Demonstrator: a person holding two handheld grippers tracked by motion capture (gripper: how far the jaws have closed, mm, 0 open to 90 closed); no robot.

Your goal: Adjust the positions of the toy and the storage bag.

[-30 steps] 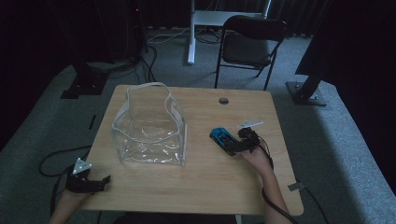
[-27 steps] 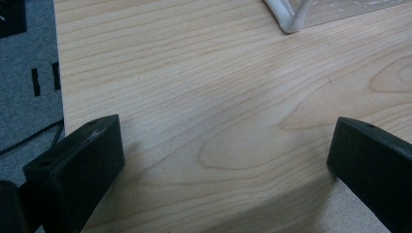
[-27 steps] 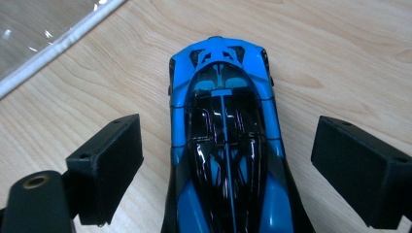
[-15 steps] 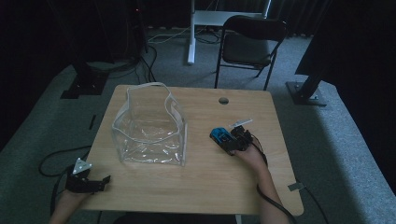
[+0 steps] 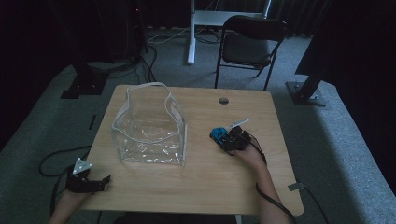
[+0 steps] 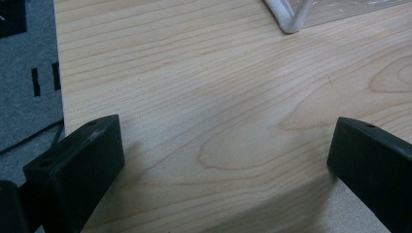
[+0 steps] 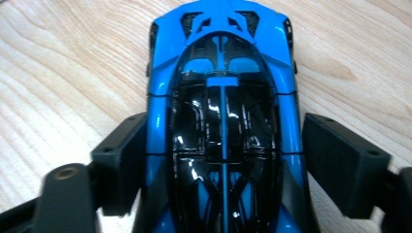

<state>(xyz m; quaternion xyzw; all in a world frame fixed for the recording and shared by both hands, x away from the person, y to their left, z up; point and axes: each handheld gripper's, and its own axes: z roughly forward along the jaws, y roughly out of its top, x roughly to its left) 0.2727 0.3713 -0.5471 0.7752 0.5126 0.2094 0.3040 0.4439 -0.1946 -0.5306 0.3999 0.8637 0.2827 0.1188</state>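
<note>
My right tongs (image 7: 221, 160) straddle the blue toy sports car (image 7: 221, 97), one jaw on each flank at the middle of its body. The jaws have just been closing. The left jaw in the right gripper view sits against the car's side, while the right one shows a thin gap, so I cannot tell whether the pads press yet. The car's long axis runs straight up that frame, away from me along the jaws; I cannot tell nose from tail.

In the high view the right tongs (image 5: 229, 140) and car (image 5: 216, 135) sit right of centre on the worktop (image 5: 205, 186).

My left tongs (image 5: 95, 183), at the lower left corner of the worktop, gape wide over bare wood and hold nothing.

The clear plastic bag (image 5: 149, 130) stands open, left of centre, with nothing visible inside.
</note>
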